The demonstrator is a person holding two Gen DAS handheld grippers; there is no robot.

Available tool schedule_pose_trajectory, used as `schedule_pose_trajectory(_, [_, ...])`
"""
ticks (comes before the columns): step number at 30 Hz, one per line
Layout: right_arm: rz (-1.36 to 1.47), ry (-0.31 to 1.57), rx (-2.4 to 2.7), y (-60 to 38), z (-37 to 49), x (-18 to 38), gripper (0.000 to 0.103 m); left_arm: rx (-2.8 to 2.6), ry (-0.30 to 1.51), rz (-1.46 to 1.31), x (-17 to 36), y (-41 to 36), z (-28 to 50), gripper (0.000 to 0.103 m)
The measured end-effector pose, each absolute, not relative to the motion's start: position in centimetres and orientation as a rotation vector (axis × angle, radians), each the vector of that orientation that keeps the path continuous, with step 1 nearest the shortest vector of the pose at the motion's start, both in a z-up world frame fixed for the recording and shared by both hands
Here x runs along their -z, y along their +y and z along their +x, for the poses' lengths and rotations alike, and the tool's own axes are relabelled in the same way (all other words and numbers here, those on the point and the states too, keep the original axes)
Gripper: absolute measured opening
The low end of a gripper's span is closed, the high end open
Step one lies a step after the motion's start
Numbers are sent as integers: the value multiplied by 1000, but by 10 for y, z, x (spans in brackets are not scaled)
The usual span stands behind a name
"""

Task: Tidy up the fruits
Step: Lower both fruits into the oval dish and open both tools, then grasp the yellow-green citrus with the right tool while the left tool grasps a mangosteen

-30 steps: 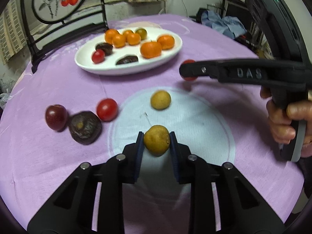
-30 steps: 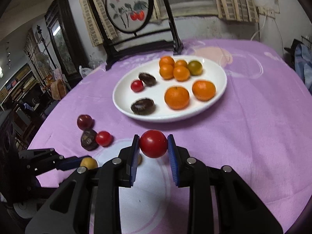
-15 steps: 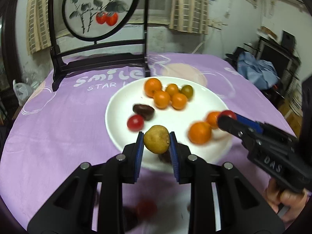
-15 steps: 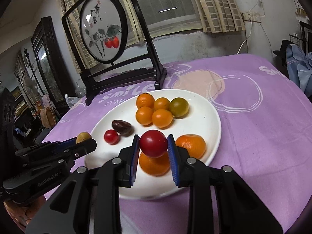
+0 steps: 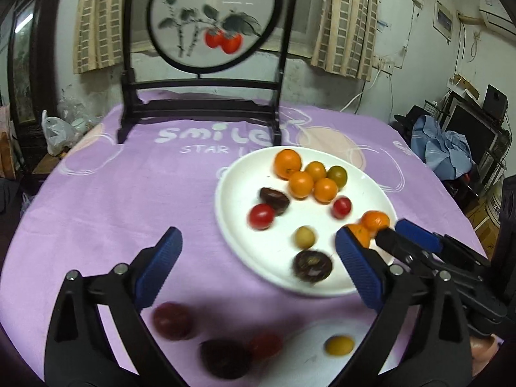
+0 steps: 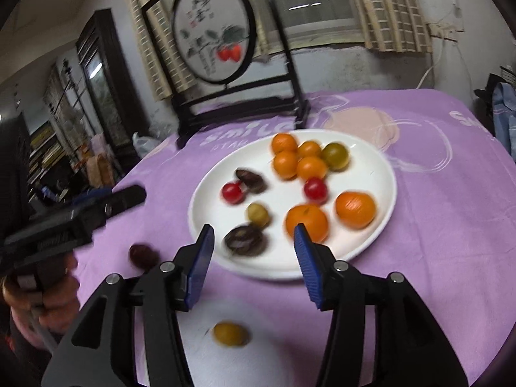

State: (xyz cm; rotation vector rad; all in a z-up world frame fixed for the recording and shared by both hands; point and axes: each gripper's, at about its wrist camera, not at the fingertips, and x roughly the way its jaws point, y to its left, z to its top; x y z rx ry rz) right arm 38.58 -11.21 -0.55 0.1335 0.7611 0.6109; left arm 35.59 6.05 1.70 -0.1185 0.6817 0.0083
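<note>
Left wrist view: left gripper (image 5: 256, 262) just sprang wide, nothing between its ribbed blue pads; right gripper (image 6: 253, 254) also just opened, empty. Smooth round fruits (image 5: 304, 237) sit on the glossy white plate (image 5: 225, 222), far right; bare purple cloth (image 5: 129, 193) left.

A purple tablecloth (image 5: 129, 200) printed with "smile" covers a round table, with a dark-framed round screen painted with red fruit (image 5: 213, 22) standing at its far edge, before checked curtains (image 5: 345, 22) and a white wall.

Both wrist fisheyes look down across the table, near, sharing the white plate (image 5: 225, 222) (image 6: 383, 213).
</note>
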Motion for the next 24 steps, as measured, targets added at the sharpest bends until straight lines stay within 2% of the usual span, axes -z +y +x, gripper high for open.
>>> schedule_pose_trajectory(6, [-96,809,-646,-77,348,24,52,-146,635,-175,-18,112,317,101])
schedule_pose_trajectory(11, [-166,879,-645,-68,347,43,52,-248,679,-251,-1,143,303,101])
schedule_pose_trajectory(24, [-203,920,-658,-65,339,49,51,-220,704,-170,4,128,295,101])
